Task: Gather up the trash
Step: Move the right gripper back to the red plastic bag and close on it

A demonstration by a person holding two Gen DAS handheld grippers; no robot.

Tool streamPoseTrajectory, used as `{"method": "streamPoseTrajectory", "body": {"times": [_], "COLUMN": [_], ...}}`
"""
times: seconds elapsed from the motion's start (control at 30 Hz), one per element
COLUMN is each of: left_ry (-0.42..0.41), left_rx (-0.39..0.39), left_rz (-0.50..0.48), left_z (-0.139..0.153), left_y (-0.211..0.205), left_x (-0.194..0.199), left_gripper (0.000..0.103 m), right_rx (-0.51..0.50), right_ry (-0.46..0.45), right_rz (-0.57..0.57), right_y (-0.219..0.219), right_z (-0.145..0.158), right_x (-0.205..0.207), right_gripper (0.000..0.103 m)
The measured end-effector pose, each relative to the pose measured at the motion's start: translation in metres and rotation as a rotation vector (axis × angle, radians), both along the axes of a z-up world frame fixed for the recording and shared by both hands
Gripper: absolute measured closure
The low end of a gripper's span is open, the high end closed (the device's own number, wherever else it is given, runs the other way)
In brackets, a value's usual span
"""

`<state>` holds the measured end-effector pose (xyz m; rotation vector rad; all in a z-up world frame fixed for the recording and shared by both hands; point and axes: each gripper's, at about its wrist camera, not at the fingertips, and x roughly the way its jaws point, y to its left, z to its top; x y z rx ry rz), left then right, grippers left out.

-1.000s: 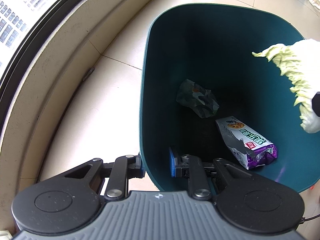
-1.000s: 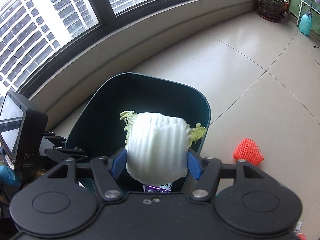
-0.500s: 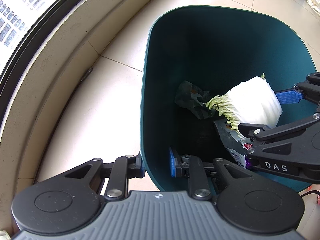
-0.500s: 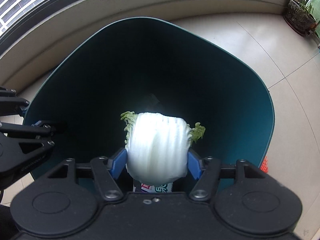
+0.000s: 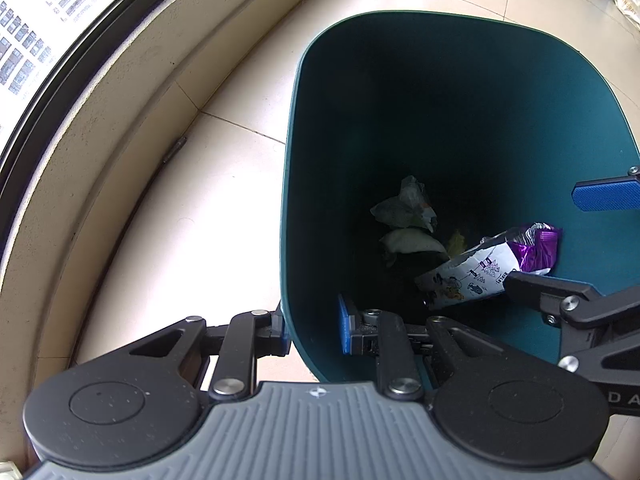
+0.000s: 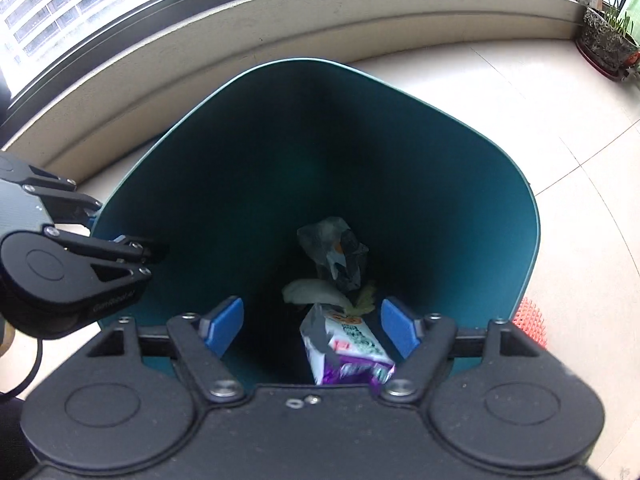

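The left tool [image 5: 312, 330] is clamped on the near wall of the tall dark-teal plastic waste bin [image 5: 292, 200], one blue pad outside the rim and one inside, its jaws narrow with only the wall between them. The right tool [image 6: 312, 322] hangs over the bin's mouth with its blue pads [image 6: 226, 320] spread wide and opening; nothing is between them, only the view down into the bin. In the left wrist view one blue pad of the right tool shows at the right edge, over the bin's far side.

At the bottom of the bin lies a pale white-and-green piece of cabbage [image 6: 316, 292], loose of both tools. Touching it on the far side is a crumpled grey-green wrapper [image 6: 334, 252]. A white-and-purple printed snack packet [image 6: 346, 350] leans across the near side of the cabbage, partly covering it.

The bin stands on a cream tiled floor [image 5: 160, 220] near a curved beige window ledge [image 5: 80, 120]. A red foam fruit net [image 6: 532, 318] lies on the floor just beside the bin's right wall. A potted plant [image 6: 608, 44] stands well apart by the ledge
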<state>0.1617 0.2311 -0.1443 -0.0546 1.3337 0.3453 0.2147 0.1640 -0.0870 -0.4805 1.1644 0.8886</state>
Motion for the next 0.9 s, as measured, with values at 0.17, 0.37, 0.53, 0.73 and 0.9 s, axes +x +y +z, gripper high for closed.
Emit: {"method": "streamPoseTrajectory", "body": {"times": [0.17, 0.37, 0.53, 0.73, 0.9], "left_ry": [0.002, 0.004, 0.005, 0.007, 0.010], "left_rx": [0.006, 0.010, 0.011, 0.016, 0.024], "left_rz": [0.001, 0.001, 0.003, 0.003, 0.002], "left_z": [-0.001, -0.002, -0.002, -0.004, -0.004], "left_y": [-0.002, -0.003, -0.004, -0.005, -0.006], "left_x": [0.001, 0.002, 0.003, 0.003, 0.003], "left_gripper": [0.083, 0.083, 0.083, 0.083, 0.083], "right_rx": [0.056, 0.138, 0.182, 0.174, 0.111], "right_ry": [0.010, 0.007, -0.006, 0.002, 0.024], "right_rz": [-0.018, -0.078, -0.165, -0.308, -0.448], "right_y": [-0.029, -0.072, -0.102, -0.159, -0.215], "right_z": [0.025, 0.049, 0.069, 0.052, 0.023], "right_x": [-0.007, -0.003, 0.008, 0.014, 0.024], "right_gripper": [0.028, 0.027, 0.026, 0.021, 0.020]}}
